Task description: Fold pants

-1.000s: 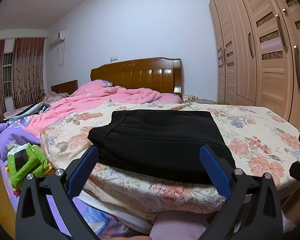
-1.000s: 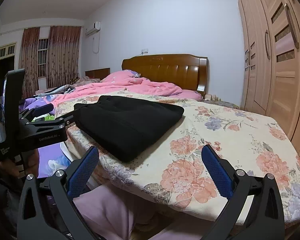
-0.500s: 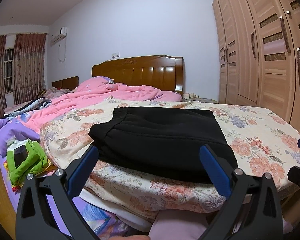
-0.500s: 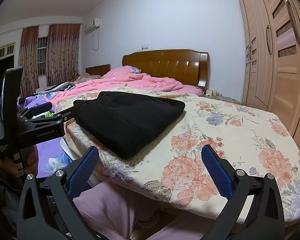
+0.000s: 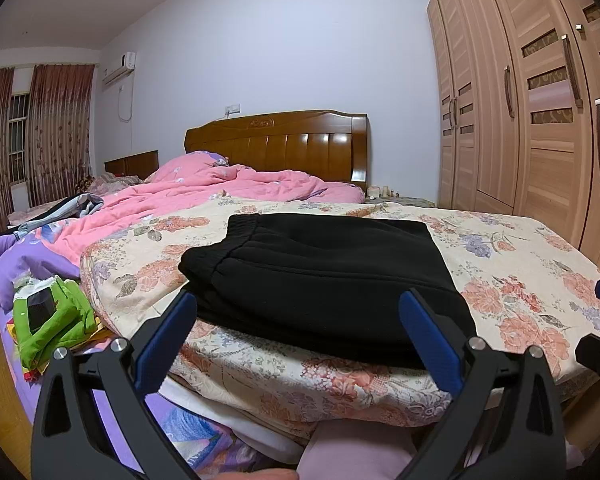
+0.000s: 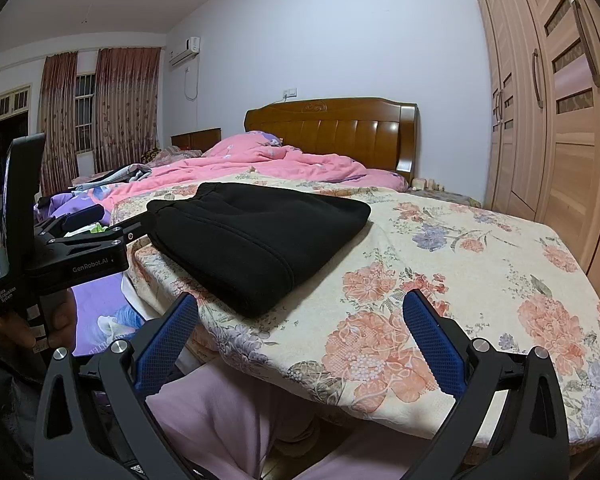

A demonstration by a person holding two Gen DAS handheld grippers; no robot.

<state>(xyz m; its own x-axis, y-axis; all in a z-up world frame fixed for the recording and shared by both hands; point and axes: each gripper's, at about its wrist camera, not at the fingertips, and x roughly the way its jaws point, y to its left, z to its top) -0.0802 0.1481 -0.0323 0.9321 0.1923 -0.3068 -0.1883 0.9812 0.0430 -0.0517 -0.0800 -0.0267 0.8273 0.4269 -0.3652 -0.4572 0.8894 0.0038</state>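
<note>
The black pants (image 5: 324,272) lie folded into a compact rectangle on the floral bedspread (image 5: 520,280), elastic waistband at the far left. They also show in the right wrist view (image 6: 256,236). My left gripper (image 5: 300,336) is open and empty, held off the near bed edge just short of the pants. My right gripper (image 6: 300,340) is open and empty, held off the bed edge to the right of the pants. The left gripper's body shows in the right wrist view (image 6: 72,256), held in a hand.
A pink quilt (image 5: 204,200) lies bunched toward the wooden headboard (image 5: 284,144). A wardrobe (image 5: 540,120) lines the right wall. A green item (image 5: 52,324) and purple bedding (image 5: 16,256) lie low at the left. The person's pink-clad legs (image 6: 228,412) are below the bed edge.
Both grippers have sunk slightly and drawn back a little from the bed, staying open. The pants have not moved.
</note>
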